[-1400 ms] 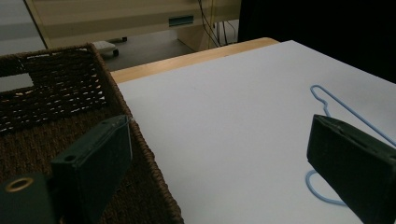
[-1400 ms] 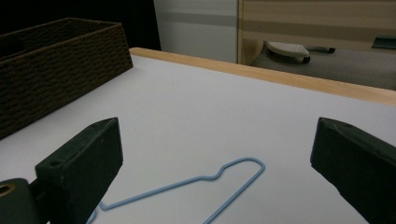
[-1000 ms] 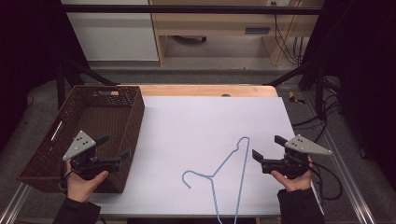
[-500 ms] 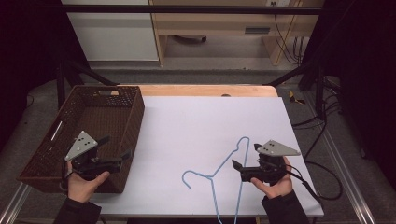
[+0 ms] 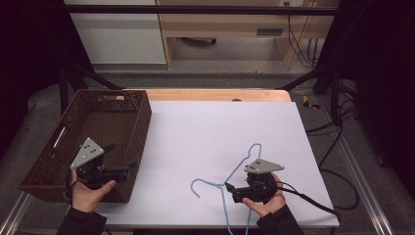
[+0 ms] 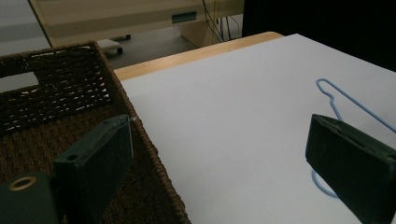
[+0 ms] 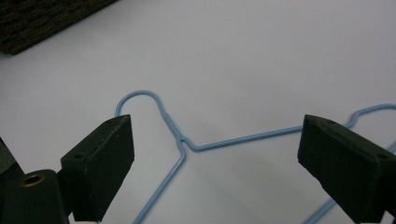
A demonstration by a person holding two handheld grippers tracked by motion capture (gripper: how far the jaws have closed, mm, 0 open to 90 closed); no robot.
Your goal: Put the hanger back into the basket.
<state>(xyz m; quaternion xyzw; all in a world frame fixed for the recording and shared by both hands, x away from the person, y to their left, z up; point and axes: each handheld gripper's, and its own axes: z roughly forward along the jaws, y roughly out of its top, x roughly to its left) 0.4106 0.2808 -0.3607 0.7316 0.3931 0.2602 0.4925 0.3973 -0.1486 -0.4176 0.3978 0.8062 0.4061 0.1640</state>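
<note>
From above, a pale blue wire hanger point(image 5: 230, 183) lies flat on the white table point(image 5: 220, 132), near its front edge and right of centre, hook pointing left. The right gripper point(image 5: 234, 192) sits low at the hanger's neck, held from below by a hand point(image 5: 266, 200). Over on the left, the left gripper point(image 5: 128, 166) hovers at the near right corner of the brown wicker basket point(image 5: 58, 147), well apart from the hanger. Looking along the left gripper point(image 6: 224, 168), its jaws stand spread wide with nothing between them: one over the basket's point(image 6: 56, 116) rim, the other over bare table, with the hanger's point(image 6: 336, 95) far shoulder loop beyond. Looking along the right gripper point(image 7: 215, 168), its jaws are also released and wide apart, bracketing the hanger's point(image 7: 180, 140) twisted neck, the hook curling away to the left and one arm running right. My worry is the wire itself: it is thin and flat against the table, so closing jaws could skate over it or push it sideways rather than catch it. Grabbed off the neck, it would probably swing and droop once lifted.
</note>
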